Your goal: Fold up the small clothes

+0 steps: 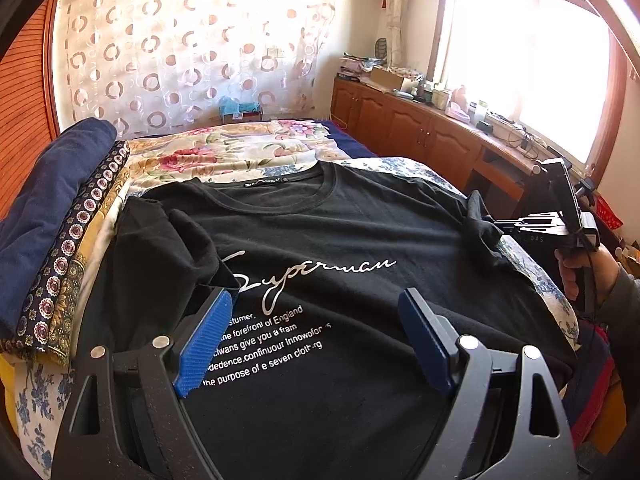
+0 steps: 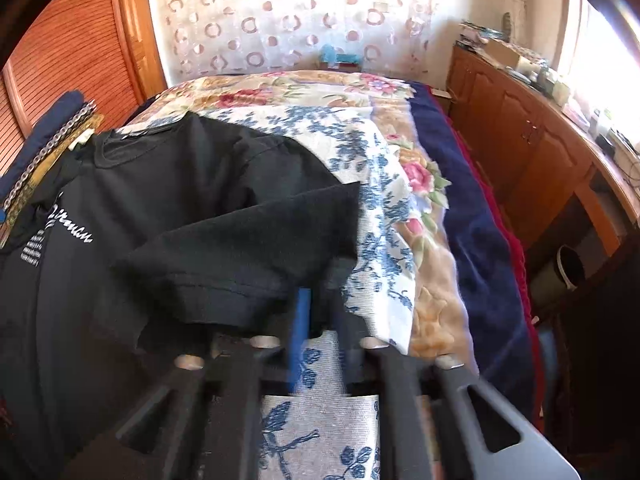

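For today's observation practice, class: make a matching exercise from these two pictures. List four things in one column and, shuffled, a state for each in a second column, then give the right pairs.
Things
1. black T-shirt
2. right tongs
3. left tongs
4. navy folded cloth

States
A. open, nothing between them
B. stacked at the bed's edge
C. spread flat, print facing up
D. shut on a sleeve

Pairs: 1-C, 2-D, 3-A, 4-B
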